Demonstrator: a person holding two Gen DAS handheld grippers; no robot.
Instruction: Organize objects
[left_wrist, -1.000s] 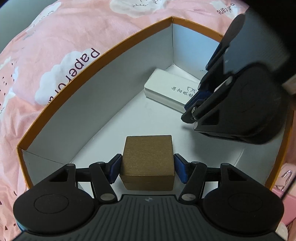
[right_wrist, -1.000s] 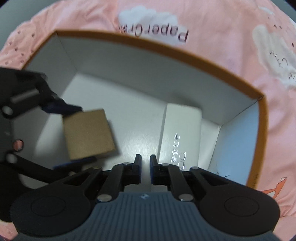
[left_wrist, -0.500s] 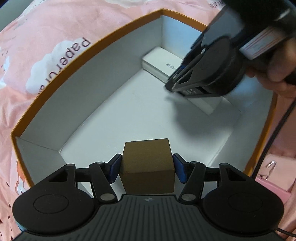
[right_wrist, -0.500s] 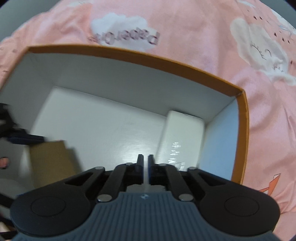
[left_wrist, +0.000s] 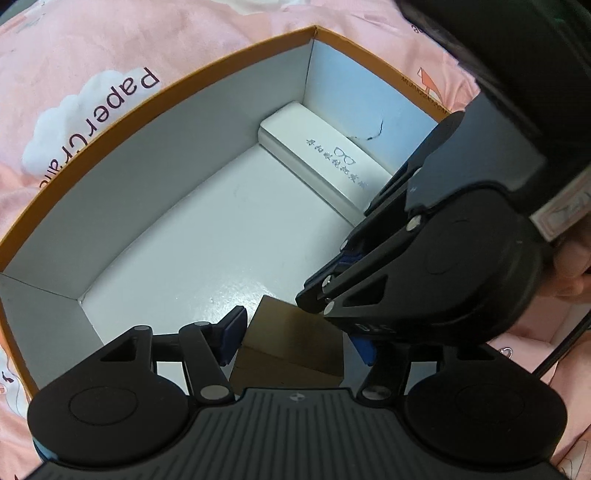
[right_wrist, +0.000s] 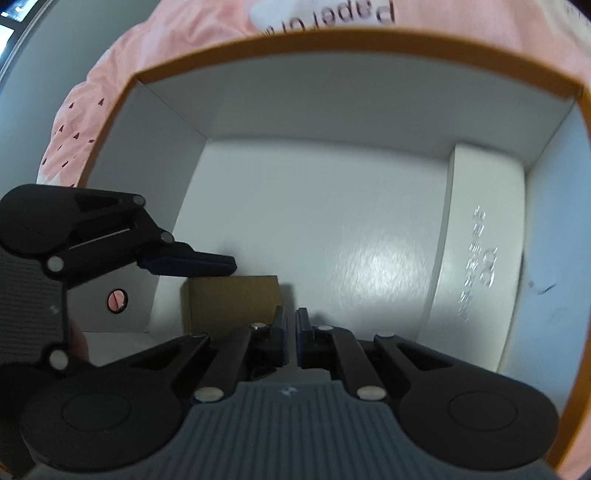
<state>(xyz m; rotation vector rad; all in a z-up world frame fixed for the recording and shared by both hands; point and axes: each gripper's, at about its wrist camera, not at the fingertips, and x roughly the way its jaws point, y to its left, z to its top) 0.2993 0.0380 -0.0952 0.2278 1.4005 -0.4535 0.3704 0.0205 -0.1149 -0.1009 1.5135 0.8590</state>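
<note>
The brown cube (left_wrist: 291, 343) sits on the white floor of the orange-rimmed box (left_wrist: 155, 92), in the near corner, tilted relative to the left gripper (left_wrist: 299, 338). That gripper's jaws have just been opening; the cube lies between them, with a visible gap at the left blue pad (left_wrist: 232, 332), so the cube is released. The right gripper (right_wrist: 291, 332) is clenched on nothing, its tips poised over the cube's far edge; contact cannot be told. A white case (left_wrist: 325, 162) with printed glasses lies along the far wall. The box rests on a pink bedcover (left_wrist: 74, 66)
</note>
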